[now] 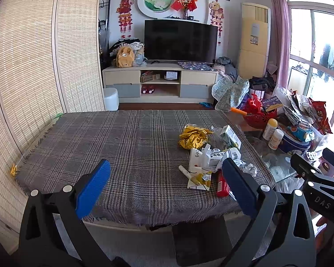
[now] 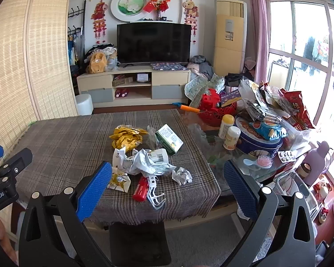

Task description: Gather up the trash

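Both grippers, left gripper [image 1: 167, 187] and right gripper [image 2: 167, 187], spread wide, empty, above near table edge [image 2: 144, 219]. Trash pile [image 2: 144, 155] on plaid cloth [image 1: 100, 138], bare leftward. "DAS" readable.

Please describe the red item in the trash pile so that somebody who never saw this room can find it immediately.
Find the plaid cloth on the table before the television. The trash pile sits toward its right side; at the pile's near edge lies a red tube beside a white plastic carrier. It is the pile's only red piece.
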{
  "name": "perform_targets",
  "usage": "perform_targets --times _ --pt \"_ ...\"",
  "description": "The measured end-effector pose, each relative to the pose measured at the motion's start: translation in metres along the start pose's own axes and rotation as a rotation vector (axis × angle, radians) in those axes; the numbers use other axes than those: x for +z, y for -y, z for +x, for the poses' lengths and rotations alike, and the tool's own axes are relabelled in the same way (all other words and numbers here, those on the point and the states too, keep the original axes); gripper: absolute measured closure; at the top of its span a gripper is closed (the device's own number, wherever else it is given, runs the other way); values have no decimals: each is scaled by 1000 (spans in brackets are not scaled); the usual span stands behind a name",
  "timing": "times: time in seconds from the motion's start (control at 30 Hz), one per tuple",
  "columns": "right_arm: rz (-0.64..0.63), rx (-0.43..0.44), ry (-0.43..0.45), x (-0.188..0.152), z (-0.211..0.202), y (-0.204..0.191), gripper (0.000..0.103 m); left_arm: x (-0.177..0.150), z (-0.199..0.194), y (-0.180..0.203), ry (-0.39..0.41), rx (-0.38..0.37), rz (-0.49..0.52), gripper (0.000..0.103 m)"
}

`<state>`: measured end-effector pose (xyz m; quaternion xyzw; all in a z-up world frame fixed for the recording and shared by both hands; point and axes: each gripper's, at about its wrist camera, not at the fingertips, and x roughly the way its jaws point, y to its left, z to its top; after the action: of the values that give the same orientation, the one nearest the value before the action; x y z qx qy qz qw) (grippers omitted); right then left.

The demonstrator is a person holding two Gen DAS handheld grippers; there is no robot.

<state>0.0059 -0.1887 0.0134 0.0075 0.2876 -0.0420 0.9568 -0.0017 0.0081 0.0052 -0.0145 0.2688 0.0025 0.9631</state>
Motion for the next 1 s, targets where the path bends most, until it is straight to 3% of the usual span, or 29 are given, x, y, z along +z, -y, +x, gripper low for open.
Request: perform_targets --times 0.63,1.0 --pt "14 11 -1 0 3 6 3 -3 5 2 -8 3 3 8" --pt "-1 12 -5 -19 39 11 3 -15 37 6 -69 -21 2 8"
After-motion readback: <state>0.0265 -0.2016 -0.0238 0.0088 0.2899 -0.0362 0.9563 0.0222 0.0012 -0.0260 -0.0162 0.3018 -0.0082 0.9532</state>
